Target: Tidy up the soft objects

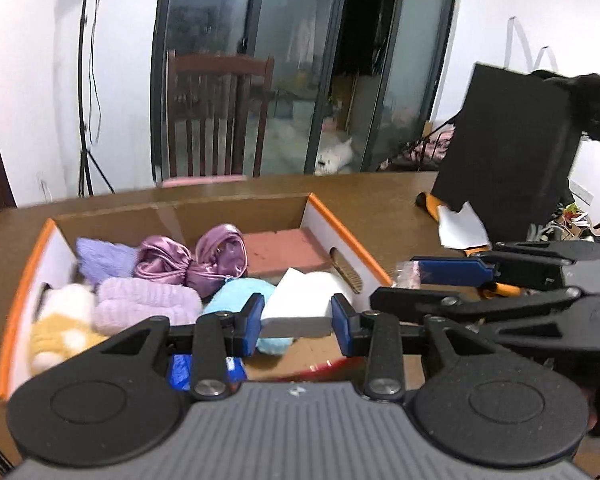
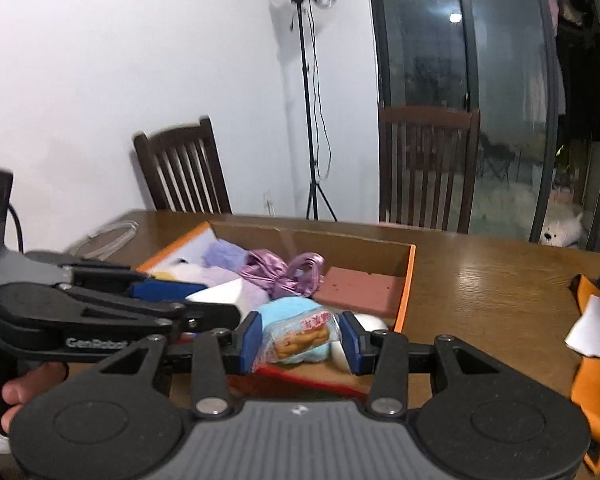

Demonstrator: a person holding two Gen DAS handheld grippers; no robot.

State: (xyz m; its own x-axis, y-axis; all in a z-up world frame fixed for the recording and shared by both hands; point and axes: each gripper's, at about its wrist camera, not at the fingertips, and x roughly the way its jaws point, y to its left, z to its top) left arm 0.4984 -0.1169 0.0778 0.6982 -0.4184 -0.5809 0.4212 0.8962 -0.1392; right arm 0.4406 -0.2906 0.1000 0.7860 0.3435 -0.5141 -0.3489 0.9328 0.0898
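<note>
My left gripper is shut on a white foam block, held above the near side of an orange-edged cardboard box. The box holds a purple satin bundle, lilac fuzzy cloths, a yellow-and-white plush, a light blue plush and a pink block. My right gripper is shut on a clear plastic snack packet over the box's near right corner. The left gripper with its white block shows beside it; the right gripper shows at the box's right.
The box sits on a wooden table. A black bag and an orange tool with white paper stand to the right. Wooden chairs and a tripod are behind the table. A hand grips the left tool.
</note>
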